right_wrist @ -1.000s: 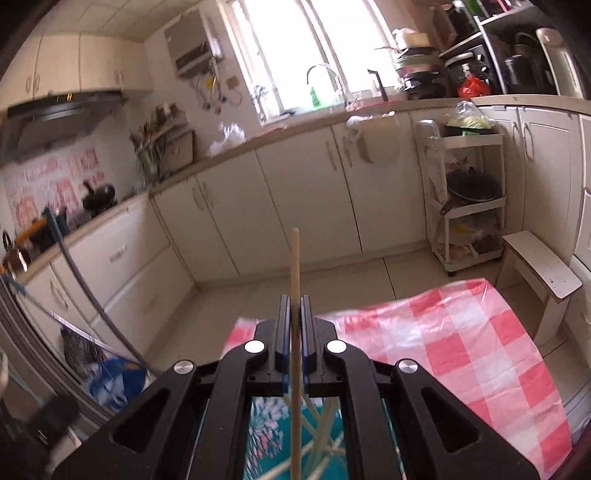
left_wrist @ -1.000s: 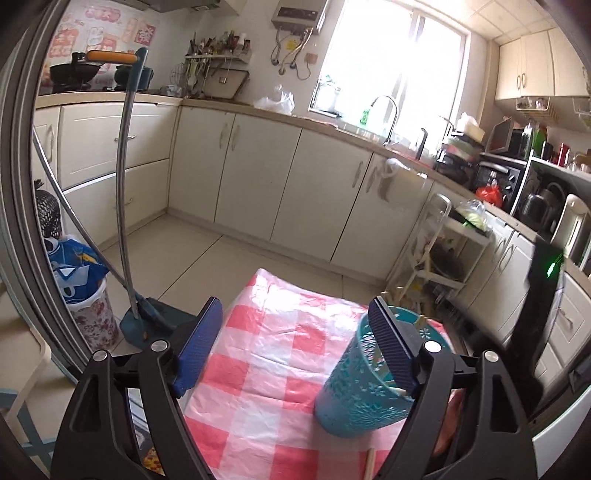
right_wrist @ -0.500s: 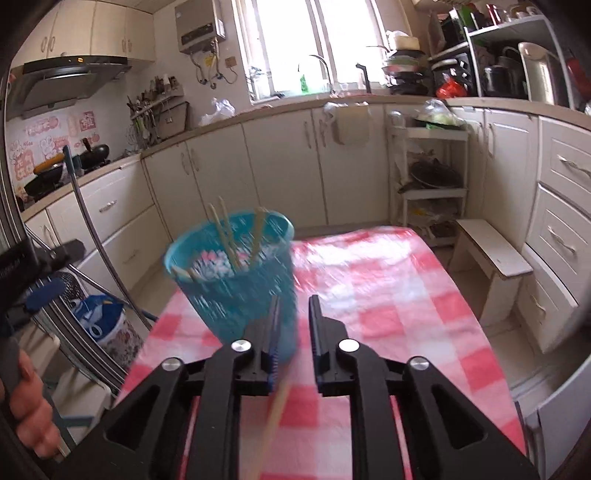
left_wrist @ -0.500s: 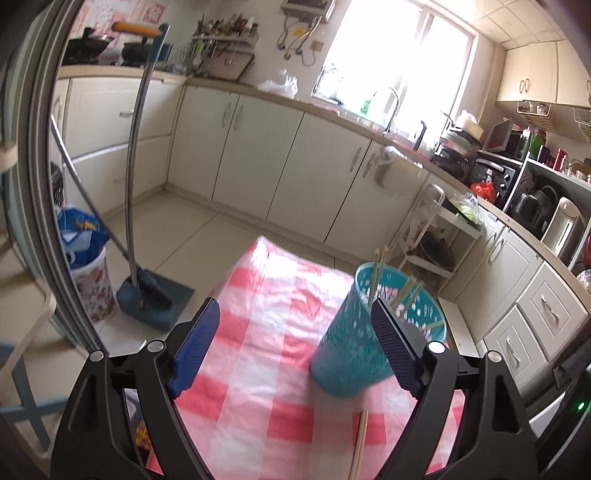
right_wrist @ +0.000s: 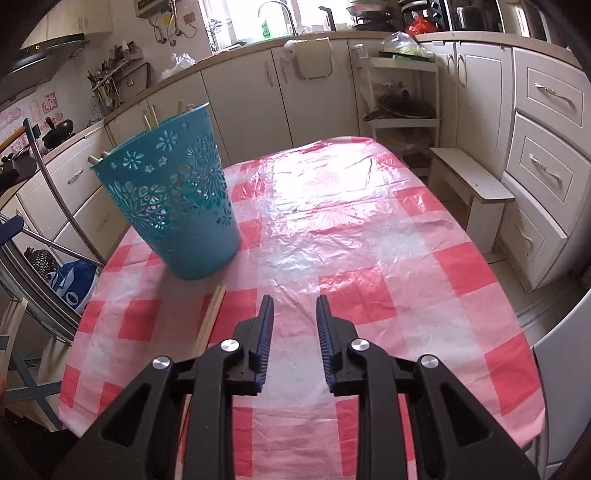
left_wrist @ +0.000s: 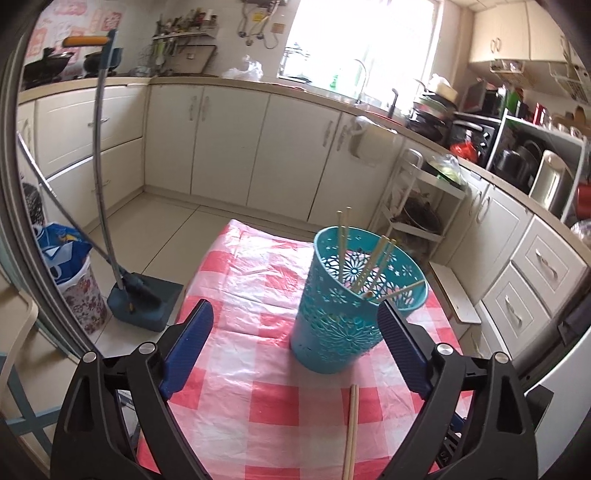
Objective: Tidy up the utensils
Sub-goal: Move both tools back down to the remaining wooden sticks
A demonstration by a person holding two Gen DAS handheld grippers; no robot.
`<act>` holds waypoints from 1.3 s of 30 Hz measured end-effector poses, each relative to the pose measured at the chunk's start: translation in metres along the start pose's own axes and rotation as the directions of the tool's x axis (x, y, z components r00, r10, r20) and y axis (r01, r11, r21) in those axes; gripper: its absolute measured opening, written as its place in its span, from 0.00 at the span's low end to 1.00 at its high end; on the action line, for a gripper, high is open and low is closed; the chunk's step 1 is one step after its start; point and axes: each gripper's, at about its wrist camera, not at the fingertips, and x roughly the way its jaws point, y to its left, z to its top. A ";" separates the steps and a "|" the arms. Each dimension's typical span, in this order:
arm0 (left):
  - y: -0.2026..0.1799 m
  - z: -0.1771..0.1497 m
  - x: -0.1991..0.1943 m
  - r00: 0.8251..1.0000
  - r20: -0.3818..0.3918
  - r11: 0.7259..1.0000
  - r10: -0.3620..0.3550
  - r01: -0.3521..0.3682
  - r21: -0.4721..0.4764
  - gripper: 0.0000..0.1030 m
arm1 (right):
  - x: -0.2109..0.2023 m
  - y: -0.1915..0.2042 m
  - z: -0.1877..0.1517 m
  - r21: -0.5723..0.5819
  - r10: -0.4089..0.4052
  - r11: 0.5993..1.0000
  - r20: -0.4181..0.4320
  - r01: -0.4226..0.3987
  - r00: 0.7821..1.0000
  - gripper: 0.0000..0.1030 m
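Now dropped from right tongs [right_wrist: 294, 308], chopstick resting in teal basket [left_wrist: 354, 302]; both tongs opening, empty, left tongs [left_wrist: 295, 325] wide; pair of chopsticks [right_wrist: 210, 317] lying on counter [right_wrist: 369, 229].

— What sort of room is this?
— A home kitchen: cream cabinets [left_wrist: 229, 144] under a long counter, a sink tap [right_wrist: 275, 14] by the window, a wok [left_wrist: 44, 66] on the stove, a checked tablecloth [right_wrist: 332, 229].

Both wrist cams look fwd and down along their fingers, close over the checked tablecloth [left_wrist: 258, 387]. Shared: teal basket [left_wrist: 343, 314] [right_wrist: 173, 206], loose chopsticks [right_wrist: 210, 317], cabinets behind.
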 end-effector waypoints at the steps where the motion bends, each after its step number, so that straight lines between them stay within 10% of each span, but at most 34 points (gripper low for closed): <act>1: -0.002 0.000 0.001 1.000 -0.002 1.000 -0.002 0.002 0.005 0.86 | 0.001 0.001 -0.001 -0.005 0.001 1.000 -0.005 -0.001 1.000 0.24; 39: 0.003 -0.005 0.023 0.993 -0.117 0.998 0.016 -0.009 0.065 0.92 | 0.013 0.018 -0.014 -0.091 0.029 0.995 -0.077 -0.036 0.997 0.34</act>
